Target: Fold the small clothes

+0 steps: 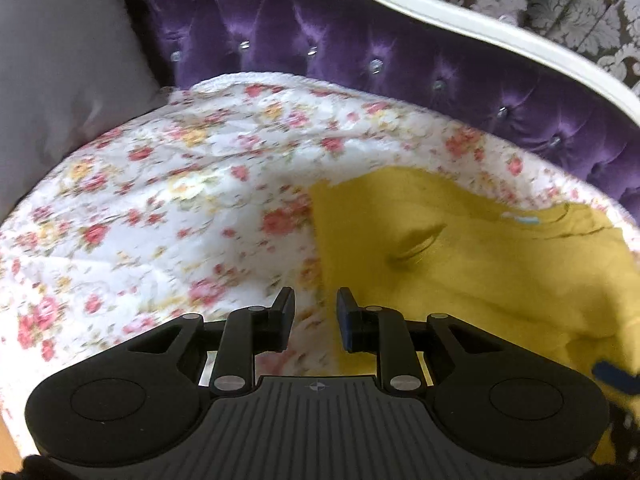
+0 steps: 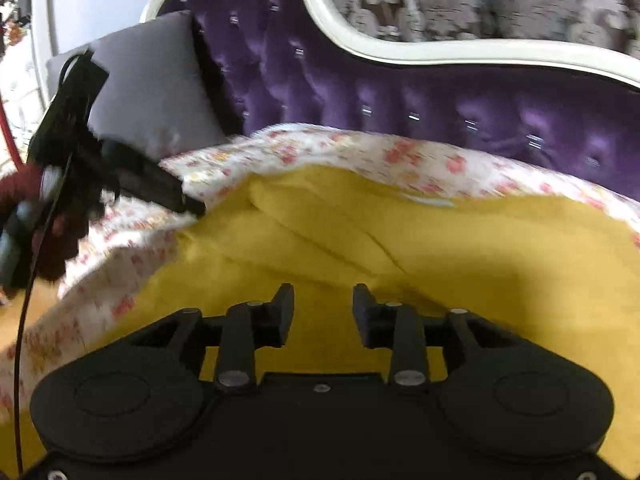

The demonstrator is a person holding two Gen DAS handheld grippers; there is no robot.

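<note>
A mustard-yellow garment (image 1: 480, 256) lies on a floral bedspread (image 1: 168, 200), with a small white label near its far edge. My left gripper (image 1: 316, 316) is open and empty, hovering over the garment's left edge. In the right wrist view the garment (image 2: 440, 248) fills the middle, with a fold ridge across it. My right gripper (image 2: 323, 312) is open and empty just above the cloth. The left gripper (image 2: 120, 168) shows at the left of that view, its tip at the garment's far left corner.
A purple tufted headboard (image 1: 360, 48) with a white curved frame (image 1: 480, 28) stands behind the bed. A grey pillow (image 1: 60, 80) lies at the left. The bed's near-left edge drops to a wooden floor (image 2: 24, 320).
</note>
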